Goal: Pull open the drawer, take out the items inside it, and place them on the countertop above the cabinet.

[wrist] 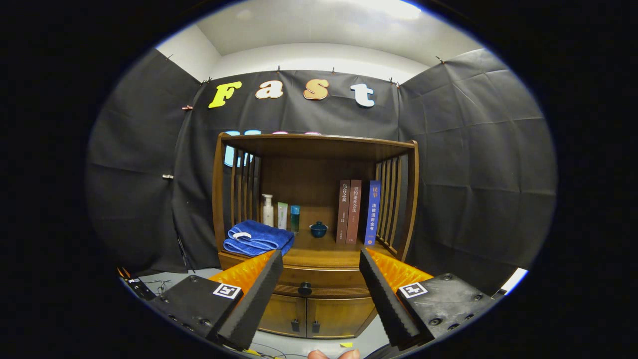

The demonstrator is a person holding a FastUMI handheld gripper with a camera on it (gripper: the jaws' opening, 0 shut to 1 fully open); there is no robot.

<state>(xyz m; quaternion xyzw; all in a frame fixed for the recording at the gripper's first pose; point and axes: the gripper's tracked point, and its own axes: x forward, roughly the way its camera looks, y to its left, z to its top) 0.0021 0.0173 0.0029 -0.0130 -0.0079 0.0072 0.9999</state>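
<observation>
The wooden cabinet [315, 239] has an open shelf bay with slatted sides over its worktop [324, 252]. In that bay, a folded blue towel [257, 238] lies at the worktop's left front corner. Behind it, along the back, stand a white pump bottle [267, 210], a pale green tube [282, 215] and a small blue-capped bottle [295, 218]. A dark blue lidded cup [318, 229] sits near the middle, and three upright books [358, 212] stand toward the right edge.

Below the worktop, the drawer [319, 284] is closed, with a dark round knob [305, 288] at its centre; two small doors [314, 315] sit beneath it. The cabinet stands on a grey floor [164, 279], with black cloth walls around it and a white ceiling above.

The tool [321, 259] is open, its fingers spread wide and gripping nothing. The knob lies between them and beyond their tips, well apart from both.
</observation>
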